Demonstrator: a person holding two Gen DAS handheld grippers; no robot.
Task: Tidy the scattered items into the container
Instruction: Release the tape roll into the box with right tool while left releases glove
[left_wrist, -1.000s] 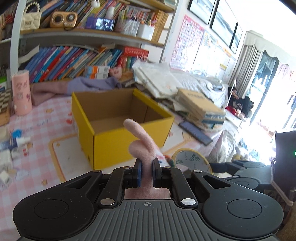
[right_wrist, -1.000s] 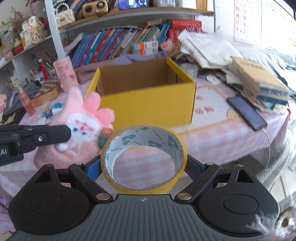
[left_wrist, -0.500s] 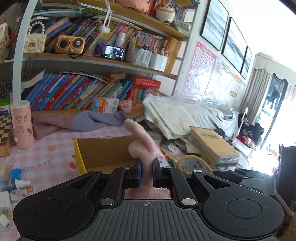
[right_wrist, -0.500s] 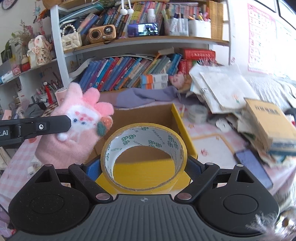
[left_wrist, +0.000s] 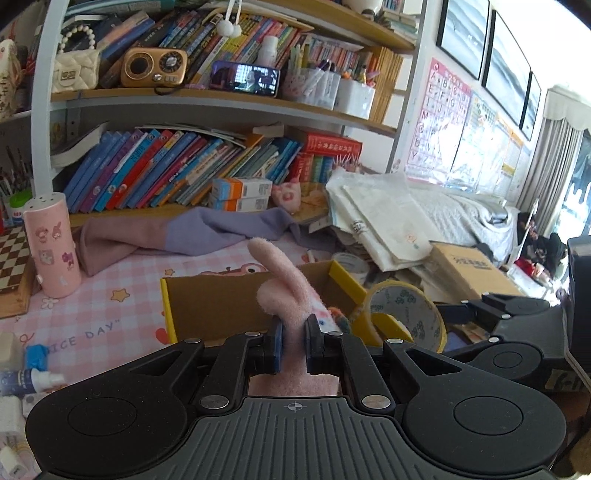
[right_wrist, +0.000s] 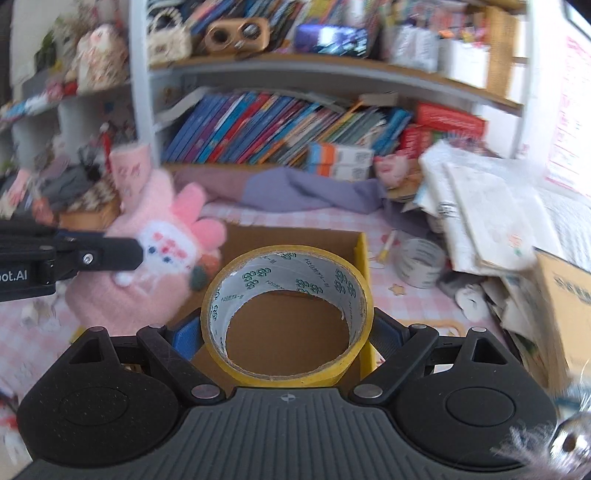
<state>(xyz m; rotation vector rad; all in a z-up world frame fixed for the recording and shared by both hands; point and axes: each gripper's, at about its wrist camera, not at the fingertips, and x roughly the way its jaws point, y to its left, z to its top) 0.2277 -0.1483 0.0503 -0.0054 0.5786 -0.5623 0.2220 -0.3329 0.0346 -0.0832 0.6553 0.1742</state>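
Note:
My left gripper (left_wrist: 293, 341) is shut on a pink plush bunny (left_wrist: 284, 291), holding it by an ear over the near part of the yellow cardboard box (left_wrist: 207, 306). In the right wrist view the bunny (right_wrist: 155, 266) hangs at the box's left edge, with the left gripper's fingers (right_wrist: 110, 254) across it. My right gripper (right_wrist: 286, 332) is shut on a roll of yellow tape (right_wrist: 286, 314), held above the open box (right_wrist: 295, 240). The tape (left_wrist: 402, 310) also shows in the left wrist view at the box's right side.
A grey tape roll (right_wrist: 419, 267) sits right of the box. A pink canister (left_wrist: 51, 247), small tubes (left_wrist: 33, 373) and a purple-pink cloth (left_wrist: 184, 236) lie on the checked tablecloth. Stacked papers and a carton (left_wrist: 465, 273) crowd the right. Bookshelves stand behind.
Both grippers have moved forward and come over the box with their loads. The box now lies directly below them instead of ahead.

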